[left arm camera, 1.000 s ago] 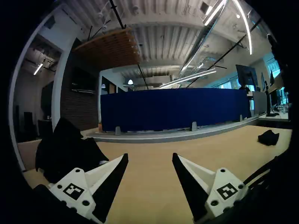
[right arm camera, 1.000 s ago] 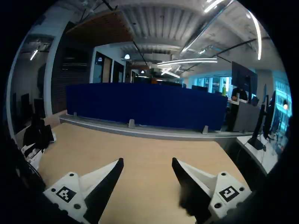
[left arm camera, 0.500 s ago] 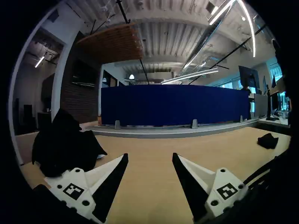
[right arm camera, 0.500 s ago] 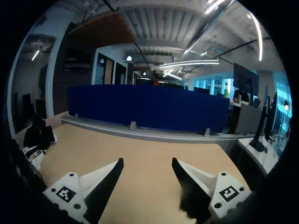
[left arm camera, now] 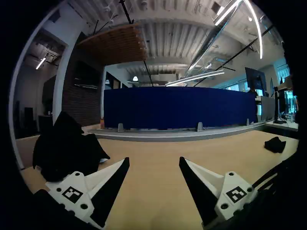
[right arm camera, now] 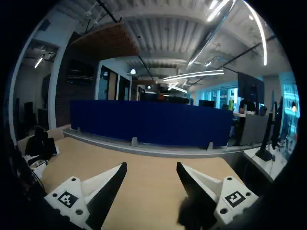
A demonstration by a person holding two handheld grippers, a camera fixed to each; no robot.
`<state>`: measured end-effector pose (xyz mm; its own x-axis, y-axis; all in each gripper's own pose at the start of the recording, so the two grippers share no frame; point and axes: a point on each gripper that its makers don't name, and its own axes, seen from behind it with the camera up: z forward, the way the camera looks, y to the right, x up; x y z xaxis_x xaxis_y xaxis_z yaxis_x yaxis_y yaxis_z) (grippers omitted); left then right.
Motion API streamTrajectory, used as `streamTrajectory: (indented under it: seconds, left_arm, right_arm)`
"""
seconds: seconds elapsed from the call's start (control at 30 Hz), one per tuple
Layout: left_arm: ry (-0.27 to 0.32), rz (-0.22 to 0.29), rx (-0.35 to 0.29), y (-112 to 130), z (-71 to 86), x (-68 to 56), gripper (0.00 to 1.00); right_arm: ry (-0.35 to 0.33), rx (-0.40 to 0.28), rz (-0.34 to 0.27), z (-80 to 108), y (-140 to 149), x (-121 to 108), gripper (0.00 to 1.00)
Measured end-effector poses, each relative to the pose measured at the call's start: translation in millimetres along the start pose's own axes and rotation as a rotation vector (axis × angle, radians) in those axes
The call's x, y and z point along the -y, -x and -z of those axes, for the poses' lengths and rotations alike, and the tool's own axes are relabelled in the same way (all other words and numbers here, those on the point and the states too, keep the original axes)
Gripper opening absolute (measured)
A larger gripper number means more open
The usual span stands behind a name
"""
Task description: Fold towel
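A crumpled black cloth heap (left arm camera: 65,151) lies on the pale wooden table (left arm camera: 161,153) at the left of the left gripper view, just beyond the left finger. My left gripper (left arm camera: 154,159) hovers low over the table, open, with nothing between its fingers. A smaller black bundle (left arm camera: 275,144) lies far to the right on the same table. In the right gripper view my right gripper (right arm camera: 151,165) is open over bare table (right arm camera: 153,172). A dark blurred patch (right arm camera: 190,211) sits under its right finger; what it is I cannot tell.
A long blue partition (left arm camera: 176,108) on a grey rail closes the table's far edge. In the right gripper view a dark heap (right arm camera: 38,143) with white pieces lies at the far left. Monitors (right arm camera: 268,130) stand on a side desk at the right.
The left gripper's fingers have spread slightly wider. The right gripper view has tipped upward, so the partition sits lower in it. The cloth has not moved.
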<state>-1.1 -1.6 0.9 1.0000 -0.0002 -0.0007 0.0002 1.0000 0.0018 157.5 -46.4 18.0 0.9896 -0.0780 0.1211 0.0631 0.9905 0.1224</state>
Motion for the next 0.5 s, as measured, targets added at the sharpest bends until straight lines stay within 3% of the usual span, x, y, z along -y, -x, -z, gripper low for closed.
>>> streamTrajectory:
  seconds: [0.2,0.5]
  left_arm:
    - [0.0,0.0,0.0,0,0.3,0.0,0.96]
    - [0.0,0.0,0.0,0,0.9,-0.4,0.96]
  right_arm:
    - [0.041,-0.058,-0.036,2.2,0,-17,1.0]
    - [0.103,-0.097,-0.081,11.5,41,-42,1.0]
